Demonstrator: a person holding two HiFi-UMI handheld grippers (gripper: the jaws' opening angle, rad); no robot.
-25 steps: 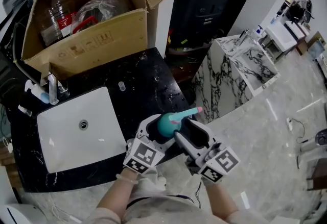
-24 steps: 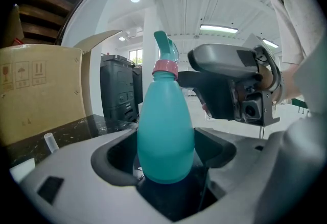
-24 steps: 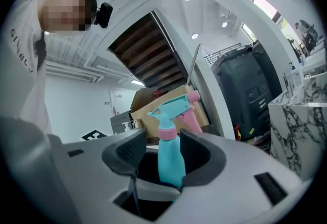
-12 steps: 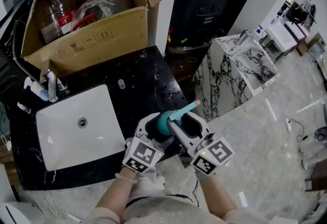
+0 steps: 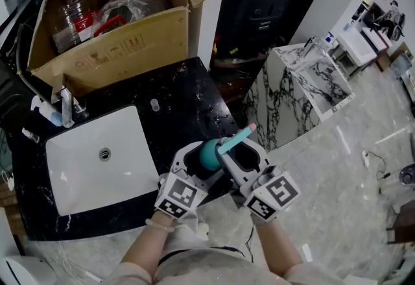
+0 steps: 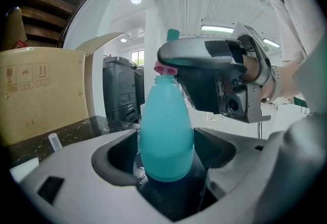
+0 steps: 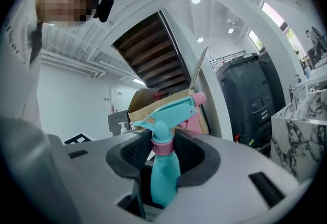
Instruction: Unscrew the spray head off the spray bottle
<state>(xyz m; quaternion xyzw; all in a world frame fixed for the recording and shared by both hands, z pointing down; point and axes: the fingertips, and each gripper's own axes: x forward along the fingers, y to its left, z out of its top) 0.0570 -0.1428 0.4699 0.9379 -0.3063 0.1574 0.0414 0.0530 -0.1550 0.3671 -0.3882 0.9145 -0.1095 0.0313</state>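
Left gripper (image 5: 194, 163) holds bottle (image 6: 166, 136); right gripper (image 5: 241, 157), jaws just closed, pinches collar (image 7: 163, 146).

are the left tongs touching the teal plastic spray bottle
Touching. The left gripper view shows the teal plastic spray bottle wedged between the left tongs, both dark pads pressing its sides.

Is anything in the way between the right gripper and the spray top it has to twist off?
No, nothing visible. The spray head's pink collar already sits between the right gripper's fingers, which have just been closing on it. The left gripper holds the spray bottle's body.
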